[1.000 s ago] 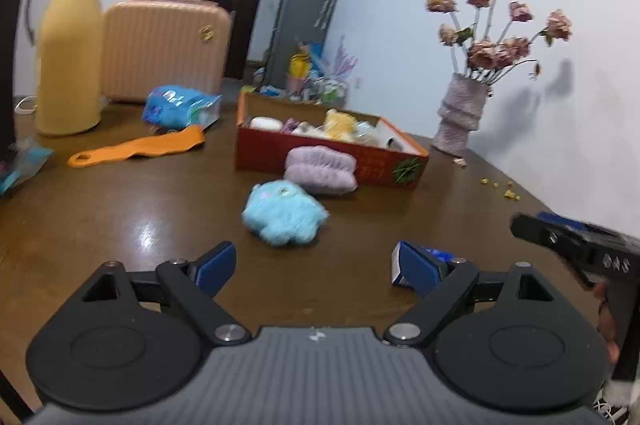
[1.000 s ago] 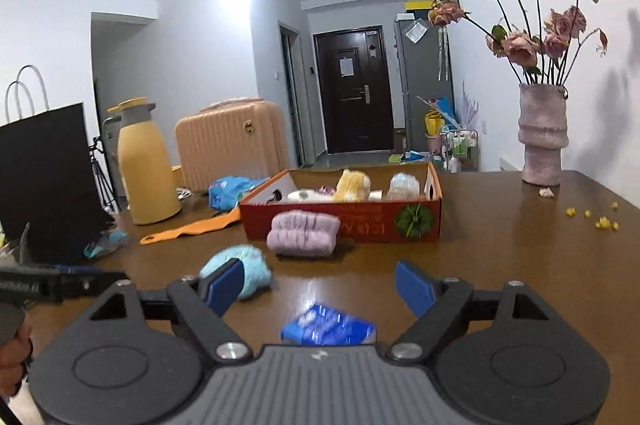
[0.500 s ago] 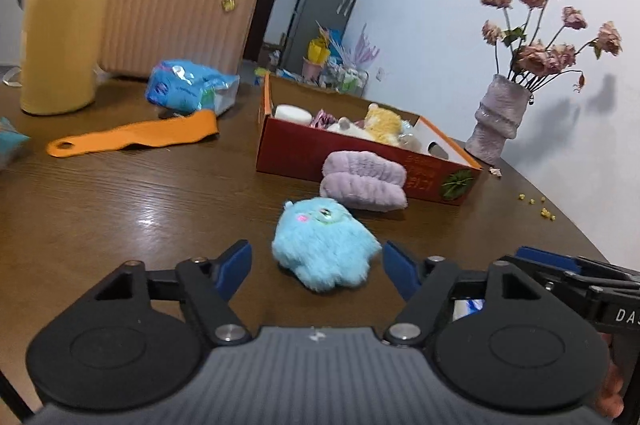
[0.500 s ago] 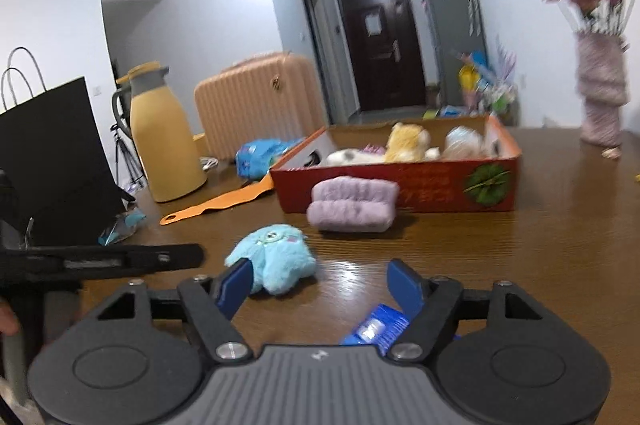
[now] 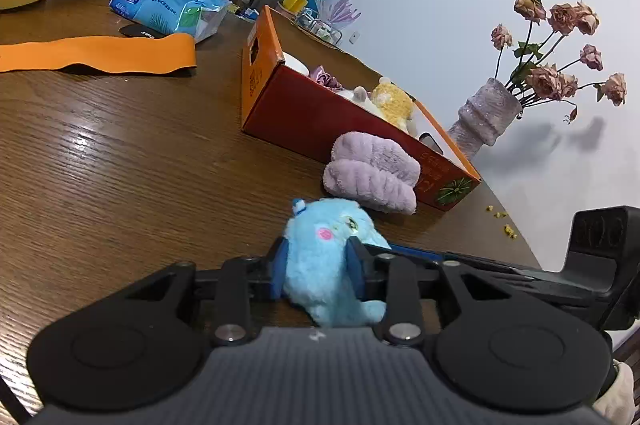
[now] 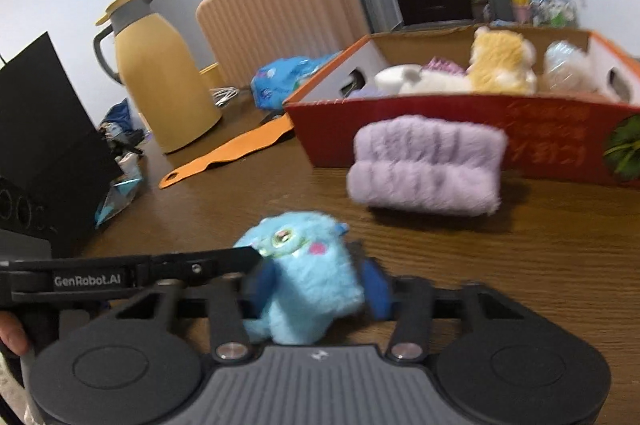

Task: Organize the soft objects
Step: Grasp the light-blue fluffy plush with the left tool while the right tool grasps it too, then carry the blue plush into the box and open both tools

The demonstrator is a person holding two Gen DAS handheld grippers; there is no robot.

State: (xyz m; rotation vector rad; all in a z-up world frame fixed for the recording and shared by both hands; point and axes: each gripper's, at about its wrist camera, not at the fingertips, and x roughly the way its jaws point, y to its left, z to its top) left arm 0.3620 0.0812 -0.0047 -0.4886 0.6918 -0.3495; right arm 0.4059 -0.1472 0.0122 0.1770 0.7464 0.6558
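- Left gripper (image 5: 319, 267): jaws closing, blue pads pressed into the flanks of the blue plush toy (image 5: 328, 257) on the wooden table (image 5: 120, 165).
- Right gripper (image 6: 316, 289): jaws closing too, pinching the same toy.
- Lilac fluffy headband (image 5: 372, 173) at one o'clock of the toy, against the red box (image 5: 304, 117).

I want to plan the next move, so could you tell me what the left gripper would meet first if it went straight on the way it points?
The blue plush toy: it already sits between the closing left gripper pads.
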